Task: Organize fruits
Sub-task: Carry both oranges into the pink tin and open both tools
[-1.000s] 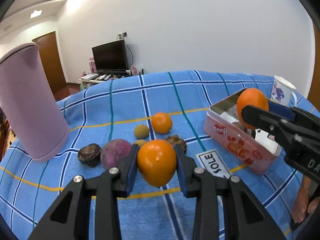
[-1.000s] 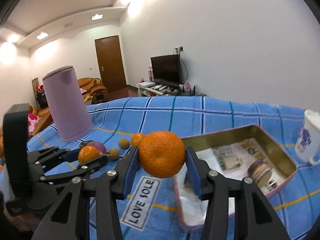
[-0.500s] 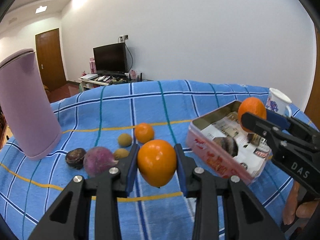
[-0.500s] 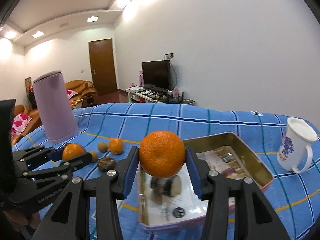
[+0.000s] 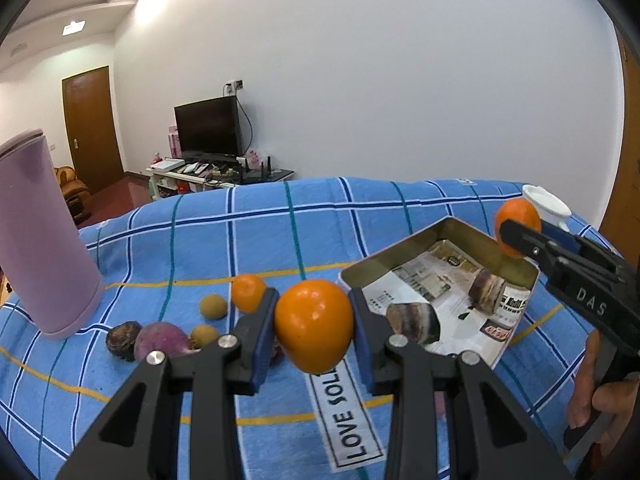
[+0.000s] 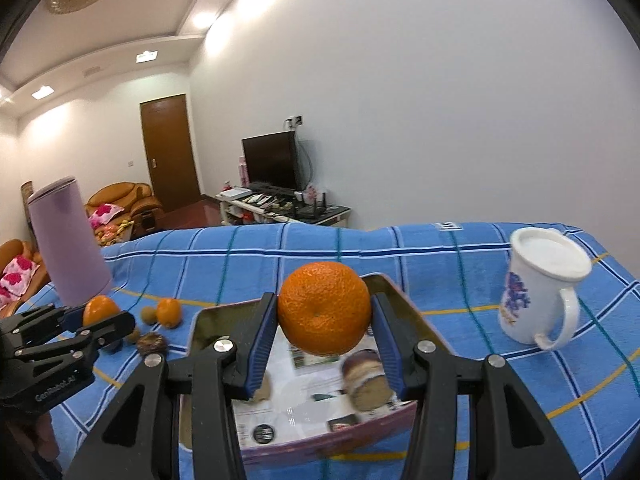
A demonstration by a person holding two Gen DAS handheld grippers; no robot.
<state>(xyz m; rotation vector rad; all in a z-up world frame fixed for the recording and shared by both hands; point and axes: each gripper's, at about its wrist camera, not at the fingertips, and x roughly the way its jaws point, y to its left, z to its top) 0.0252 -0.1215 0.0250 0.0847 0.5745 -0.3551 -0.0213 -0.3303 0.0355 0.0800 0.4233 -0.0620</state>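
**Two oranges aloft, others on the cloth**

A smooth orange [image 5: 314,325] sits clamped in the left claw [image 5: 314,330]. A dimpled orange [image 6: 323,313] is pinched by the right claw [image 6: 324,320] above the open tin [image 6: 408,312], which holds two dark fruits [image 6: 366,378]. A small orange [image 5: 247,292], two brown longans [image 5: 213,306] and purple fruits [image 5: 160,340] lie loose beside it.

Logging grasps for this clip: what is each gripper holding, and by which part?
The left gripper pinches a smooth orange by its opposite sides. The right gripper clamps a dimpled orange the same way, above the open tin.
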